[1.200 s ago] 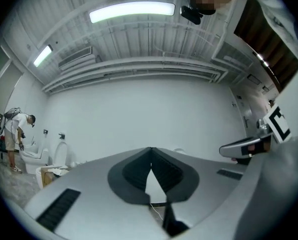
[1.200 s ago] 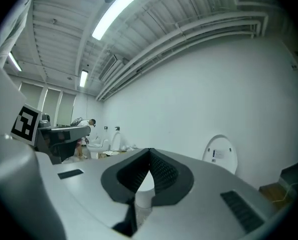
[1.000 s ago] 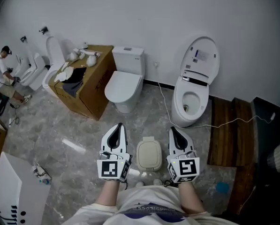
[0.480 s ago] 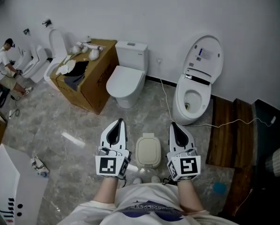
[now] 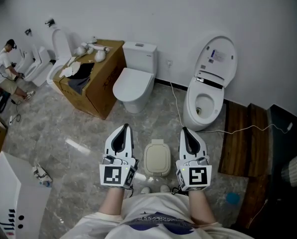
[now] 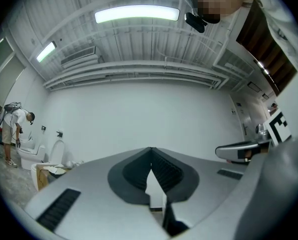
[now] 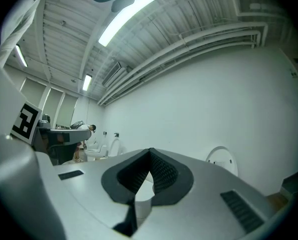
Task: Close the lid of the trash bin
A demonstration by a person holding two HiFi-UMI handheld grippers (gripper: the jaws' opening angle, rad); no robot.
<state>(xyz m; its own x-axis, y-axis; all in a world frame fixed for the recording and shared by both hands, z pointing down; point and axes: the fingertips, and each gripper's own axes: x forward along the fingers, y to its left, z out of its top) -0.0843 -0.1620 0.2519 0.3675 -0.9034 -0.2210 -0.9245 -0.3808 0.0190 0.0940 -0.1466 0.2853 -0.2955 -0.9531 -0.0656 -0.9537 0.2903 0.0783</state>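
In the head view a small trash bin with a cream lid stands on the marble floor right in front of the person. Seen from above, the lid lies flat over it. My left gripper hovers just left of the bin and my right gripper just right of it; both point away toward the wall. The left gripper view shows its jaws meeting at the tip with nothing between them. The right gripper's jaws also meet empty. The bin is hidden in both gripper views.
A closed white toilet and a toilet with its lid raised stand against the far wall. A cardboard box sits to their left. Wooden boards lie at the right, a white panel at lower left, a person far left.
The head view has shifted a little, so the room sits slightly differently in frame. Both grippers and the bin between them have kept their places.
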